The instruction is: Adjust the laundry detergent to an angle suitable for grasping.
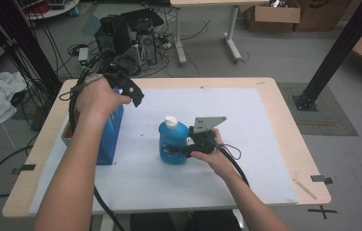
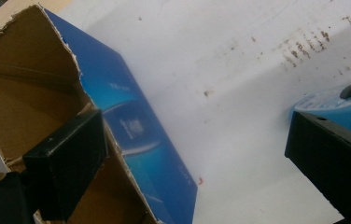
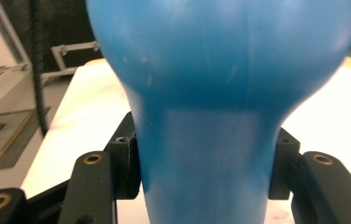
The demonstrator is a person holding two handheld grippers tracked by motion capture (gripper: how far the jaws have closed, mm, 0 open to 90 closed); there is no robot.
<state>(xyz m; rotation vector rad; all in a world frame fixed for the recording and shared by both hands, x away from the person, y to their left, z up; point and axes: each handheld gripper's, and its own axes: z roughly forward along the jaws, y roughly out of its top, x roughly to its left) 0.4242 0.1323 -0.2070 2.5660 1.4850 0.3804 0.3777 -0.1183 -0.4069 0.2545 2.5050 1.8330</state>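
**Blue bottle gripped at the waist, carton held open beside it**

The right gripper [image 1: 176, 150] was clamped on the blue bottle [image 1: 173, 142], its pads pressed against either flank of the narrower waist, with the wider bulge beyond the fingertips in the right gripper view. The bottle stood upright on the white table cover [image 1: 246, 144], long axis vertical, white cap [image 1: 171, 121] pointing up. The left gripper [image 1: 133, 94] had its jaws spread wide; one finger [image 2: 66, 163] sat inside the torn mouth of the blue cardboard carton [image 1: 109, 134], the other well outside its blue wall, so nothing was pinched.

The work in hand looked like carrying the bottle into the carton. Done well, the grip should stay level on the waist so the bottle does not swing, and the bottle should be tipped to match the carton's long axis before entering. The left finger should keep the ragged flap pushed back, out of the bottle's path.
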